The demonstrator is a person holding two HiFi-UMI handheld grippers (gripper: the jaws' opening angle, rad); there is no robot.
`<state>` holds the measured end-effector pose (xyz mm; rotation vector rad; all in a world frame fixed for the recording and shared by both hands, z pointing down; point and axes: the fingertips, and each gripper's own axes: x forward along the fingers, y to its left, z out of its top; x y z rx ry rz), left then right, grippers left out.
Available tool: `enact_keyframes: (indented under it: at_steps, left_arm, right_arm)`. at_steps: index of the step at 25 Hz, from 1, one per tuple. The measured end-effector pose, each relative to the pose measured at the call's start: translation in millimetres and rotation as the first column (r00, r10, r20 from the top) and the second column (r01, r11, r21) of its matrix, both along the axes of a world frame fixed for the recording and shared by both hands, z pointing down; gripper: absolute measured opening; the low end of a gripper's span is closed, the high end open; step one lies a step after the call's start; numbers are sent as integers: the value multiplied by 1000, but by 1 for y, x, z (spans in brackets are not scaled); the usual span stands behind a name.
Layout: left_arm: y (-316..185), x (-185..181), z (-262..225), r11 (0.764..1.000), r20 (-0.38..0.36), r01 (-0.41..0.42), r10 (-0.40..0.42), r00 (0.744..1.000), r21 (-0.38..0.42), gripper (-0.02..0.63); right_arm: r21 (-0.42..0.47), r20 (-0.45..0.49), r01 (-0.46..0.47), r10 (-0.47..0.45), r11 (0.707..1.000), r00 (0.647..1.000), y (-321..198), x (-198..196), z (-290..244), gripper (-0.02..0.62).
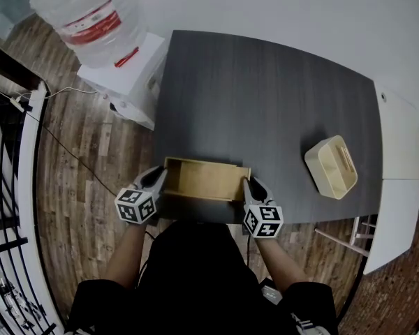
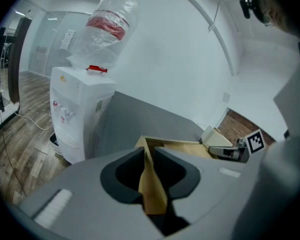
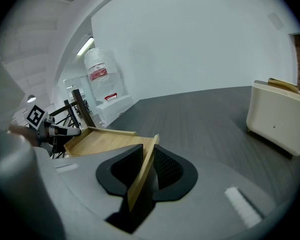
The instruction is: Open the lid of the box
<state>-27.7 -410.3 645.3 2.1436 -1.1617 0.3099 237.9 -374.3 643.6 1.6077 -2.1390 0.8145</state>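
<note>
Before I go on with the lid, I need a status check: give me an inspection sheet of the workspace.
Surface: dark table, two items on it.
Job's things: wooden box at the near edge, open-topped, empty; no lid seen on it.
Clutter: cream container to the right, apart from the box.
Grippers: left gripper shut on the box's left wall; right gripper shut on its right wall.
Cables: one cable on the floor, left.
Surroundings: water dispenser far left, white desk right, black railing left.
</note>
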Motion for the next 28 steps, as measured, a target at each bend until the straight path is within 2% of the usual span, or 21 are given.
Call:
enact_keyframes:
  at_steps: [11, 28]
  left_arm:
    - [-2, -2, 4, 999, 56, 31, -29, 998, -30, 49]
    - [-5, -4, 7, 997, 89, 67, -62, 994, -46, 44]
  right_arm:
    - [-30, -18, 12, -13, 999, 1000, -1, 14, 3, 69]
    - [-56, -42, 9, -12, 998, 999, -1, 35, 6, 67]
